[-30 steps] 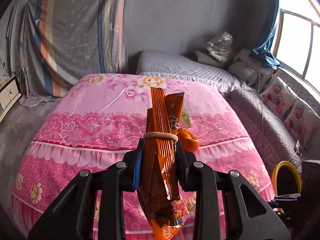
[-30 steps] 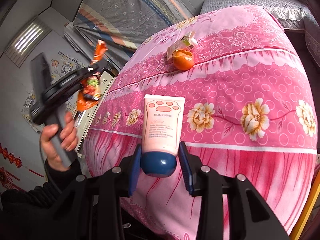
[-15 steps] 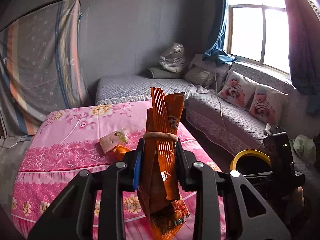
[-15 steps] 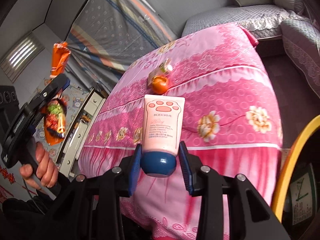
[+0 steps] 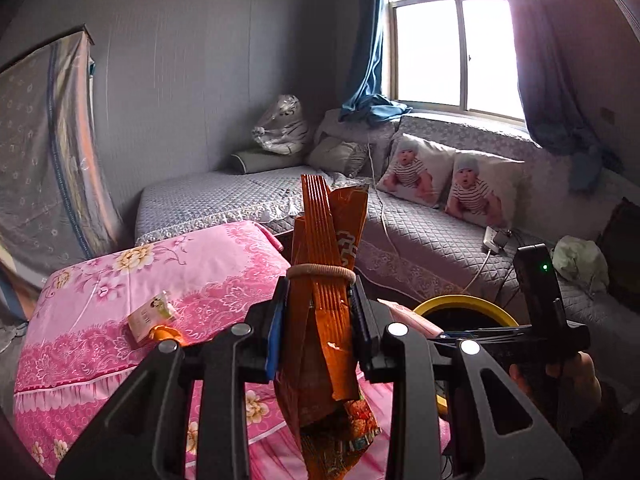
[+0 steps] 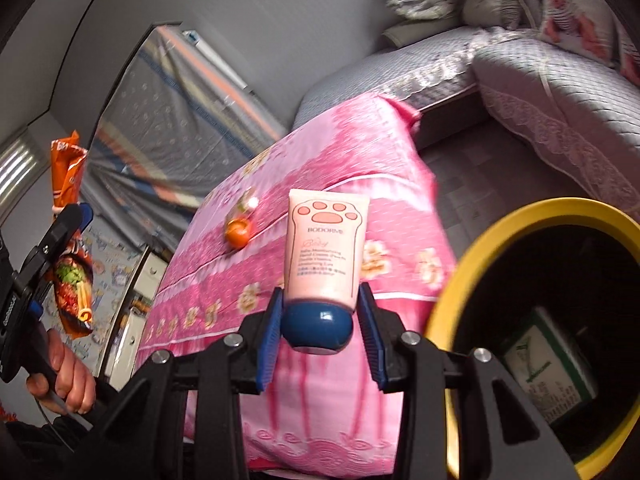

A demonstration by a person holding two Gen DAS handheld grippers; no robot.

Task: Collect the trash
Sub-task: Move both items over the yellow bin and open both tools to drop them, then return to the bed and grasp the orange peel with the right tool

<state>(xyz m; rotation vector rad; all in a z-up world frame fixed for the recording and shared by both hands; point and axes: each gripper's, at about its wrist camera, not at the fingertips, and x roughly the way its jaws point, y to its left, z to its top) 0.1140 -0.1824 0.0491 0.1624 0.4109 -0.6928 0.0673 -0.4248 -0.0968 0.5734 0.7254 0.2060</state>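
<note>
My left gripper point(image 5: 318, 332) is shut on an orange snack bag point(image 5: 326, 300) bound with a rubber band; the bag also shows in the right wrist view point(image 6: 68, 184). My right gripper point(image 6: 320, 316) is shut on a pink hand cream tube point(image 6: 326, 248) with a blue cap. A yellow-rimmed trash bin point(image 6: 452, 288) is at the right, close to the tube, with a green-and-white box point(image 6: 548, 376) inside. Its rim point(image 5: 460, 304) shows past the bag in the left wrist view. A small carton point(image 5: 152, 316) and an orange fruit point(image 6: 237, 235) lie on the pink table point(image 5: 100, 280).
A grey quilted sofa point(image 5: 420, 236) with baby-print cushions point(image 5: 444, 180) runs along the wall under the window. The right gripper's handle point(image 5: 536, 292) shows at the right of the left wrist view. A striped cloth point(image 5: 44, 152) hangs at the left.
Both grippers have swung right, from the pink table toward the bin. The bin now fills the right side of the right wrist view. Both holds are unchanged.
</note>
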